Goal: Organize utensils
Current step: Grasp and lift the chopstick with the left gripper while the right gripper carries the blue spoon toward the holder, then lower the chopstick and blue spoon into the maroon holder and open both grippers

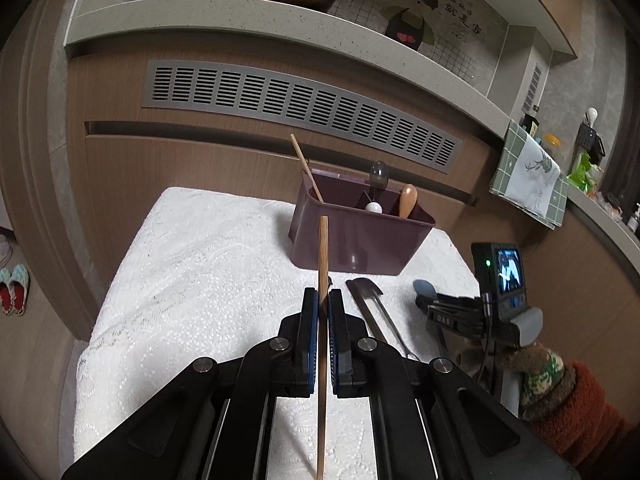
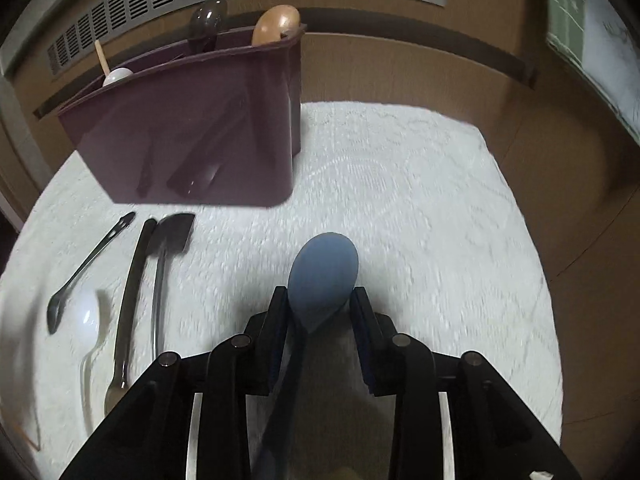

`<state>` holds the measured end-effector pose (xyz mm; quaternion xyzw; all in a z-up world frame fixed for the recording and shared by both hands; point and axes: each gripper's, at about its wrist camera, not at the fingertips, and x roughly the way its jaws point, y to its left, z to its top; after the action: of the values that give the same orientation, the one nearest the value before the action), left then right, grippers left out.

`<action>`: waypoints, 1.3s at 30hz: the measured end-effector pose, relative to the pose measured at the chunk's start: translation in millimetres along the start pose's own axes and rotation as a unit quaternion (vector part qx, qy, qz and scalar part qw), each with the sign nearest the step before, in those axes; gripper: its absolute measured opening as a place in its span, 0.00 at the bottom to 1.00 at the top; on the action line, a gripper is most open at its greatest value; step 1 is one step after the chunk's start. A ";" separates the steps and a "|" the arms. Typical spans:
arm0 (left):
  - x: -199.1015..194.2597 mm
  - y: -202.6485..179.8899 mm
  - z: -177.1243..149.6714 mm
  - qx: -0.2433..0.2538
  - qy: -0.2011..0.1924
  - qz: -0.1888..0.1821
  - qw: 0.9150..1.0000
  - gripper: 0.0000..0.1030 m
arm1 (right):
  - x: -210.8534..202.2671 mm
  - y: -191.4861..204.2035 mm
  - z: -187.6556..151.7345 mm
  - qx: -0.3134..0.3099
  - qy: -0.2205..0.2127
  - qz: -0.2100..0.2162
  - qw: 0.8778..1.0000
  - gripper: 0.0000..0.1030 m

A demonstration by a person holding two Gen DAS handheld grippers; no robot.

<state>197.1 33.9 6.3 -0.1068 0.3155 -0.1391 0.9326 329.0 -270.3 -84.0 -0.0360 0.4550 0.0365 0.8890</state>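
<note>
My left gripper (image 1: 324, 300) is shut on a wooden chopstick (image 1: 322, 272), held upright above the white cloth, in front of the maroon utensil holder (image 1: 360, 240). The holder (image 2: 192, 140) contains another chopstick (image 1: 306, 168), a dark spoon (image 1: 378, 174), a wooden spoon (image 1: 408, 200) and a white spoon (image 1: 374, 207). My right gripper (image 2: 320, 296) is shut on a blue spoon (image 2: 324, 276), bowl forward, above the cloth right of the holder. On the cloth lie a black spatula (image 2: 168, 248), a dark knife (image 2: 134, 280), a small dark fork (image 2: 88, 264) and a white spoon (image 2: 90, 328).
The white lace cloth (image 1: 192, 264) covers a small table in front of a brown cabinet with a grey vent (image 1: 304, 112). A counter (image 1: 280, 20) runs above. A towel (image 1: 528, 176) hangs at the right. Slippers (image 1: 14, 288) lie on the floor at left.
</note>
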 end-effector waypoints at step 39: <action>25.0 -50.5 198.4 0.044 -0.234 -0.056 0.970 0.05 | -224.5 27.6 125.6 -0.083 -0.388 0.028 0.917 0.27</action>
<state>329.0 0.4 161.1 -0.1122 0.0755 -0.1758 0.9751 296.6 -237.9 170.6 -0.0799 0.0700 0.1100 0.9882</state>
